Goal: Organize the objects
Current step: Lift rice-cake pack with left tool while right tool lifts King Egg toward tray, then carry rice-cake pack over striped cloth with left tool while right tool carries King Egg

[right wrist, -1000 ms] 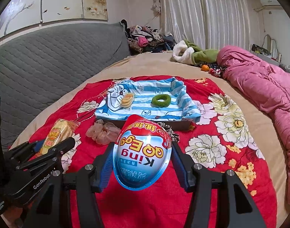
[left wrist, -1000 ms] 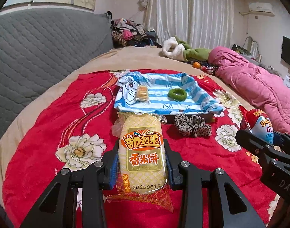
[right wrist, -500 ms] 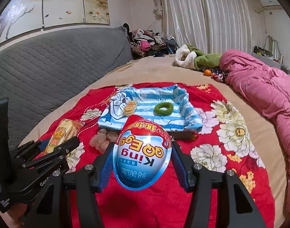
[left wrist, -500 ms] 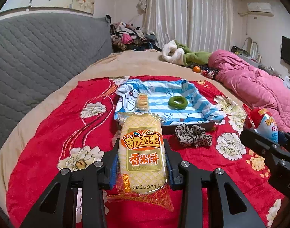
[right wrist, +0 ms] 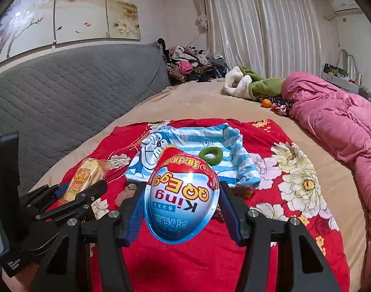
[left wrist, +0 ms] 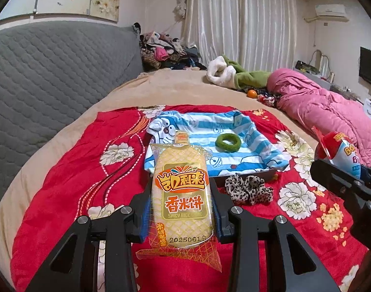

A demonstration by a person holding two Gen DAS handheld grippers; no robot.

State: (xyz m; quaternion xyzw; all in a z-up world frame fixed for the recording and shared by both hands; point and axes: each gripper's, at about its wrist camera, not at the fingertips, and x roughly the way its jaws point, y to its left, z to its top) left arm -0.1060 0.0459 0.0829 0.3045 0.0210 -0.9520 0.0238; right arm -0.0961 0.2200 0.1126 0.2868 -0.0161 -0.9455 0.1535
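Note:
My left gripper (left wrist: pixel 181 215) is shut on a yellow rice-cake packet (left wrist: pixel 181 194), held above the red flowered blanket (left wrist: pixel 71 170). My right gripper (right wrist: pixel 183 206) is shut on a red-and-blue egg-shaped toy pack (right wrist: pixel 181 194). Ahead of both lies a tray lined with blue-striped cartoon cloth (left wrist: pixel 246 155), (right wrist: pixel 243 168). In it rest a green ring (left wrist: pixel 228 142), (right wrist: pixel 211 154) and a small snack pack (left wrist: pixel 181 137). A leopard-print scrunchie (left wrist: pixel 248 189) lies on the blanket in front of the tray. Each gripper shows at the edge of the other's view.
A grey quilted headboard (left wrist: pixel 51 77) rises on the left. A pink duvet (left wrist: pixel 331 112) is heaped on the right of the bed. A white-and-green garment (left wrist: pixel 234 76), an orange (left wrist: pixel 252 93) and a clothes pile (left wrist: pixel 166 53) lie at the far end.
Both grippers have risen a little with their loads; the tray and blanket sit lower and farther off in both views. Grips are unchanged.

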